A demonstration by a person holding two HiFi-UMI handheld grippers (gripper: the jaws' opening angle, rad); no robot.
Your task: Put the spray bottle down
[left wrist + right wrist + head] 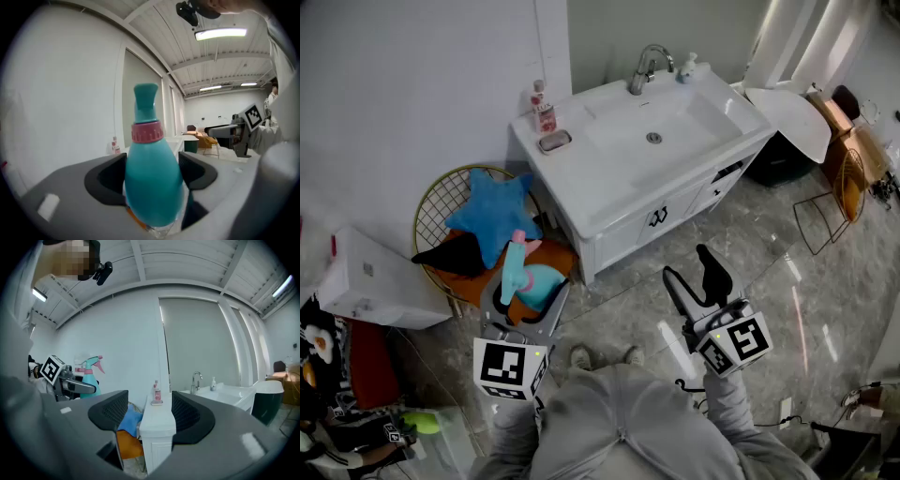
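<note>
Grey-sleeved person (623,422) is filling the bottom of the head view, one gripper in each hand.

Left gripper (531,305) is pinching the teal plastic spray bottle with the pink collar (534,281) low on its body, jaws pressing both flanks. It is holding the bottle upright, nozzle up. My read: that grip is leaving the base free for a base-first set-down.

The bottle is hanging in the air just left of the white vanity cabinet (609,178), off its front corner, above the gold wire chair (431,202) with the blue star cushion (492,214). It is not resting on anything yet.

Right gripper (696,279) is idling in front of the vanity's drawers, jaws spread, nothing between them. It is probably just keeping clear.

The vanity tabletop is looking flat and glossy. It is carrying a small pink-labelled bottle (543,108) and a grey soap dish (554,142) at its left end, and a chrome tap (649,66) at the back. Its front strip is showing as bare, the likeliest landing spot.

Grey marbled floor tiles (759,253) are reflecting the lights. Plain white walls are running behind the vanity.
</note>
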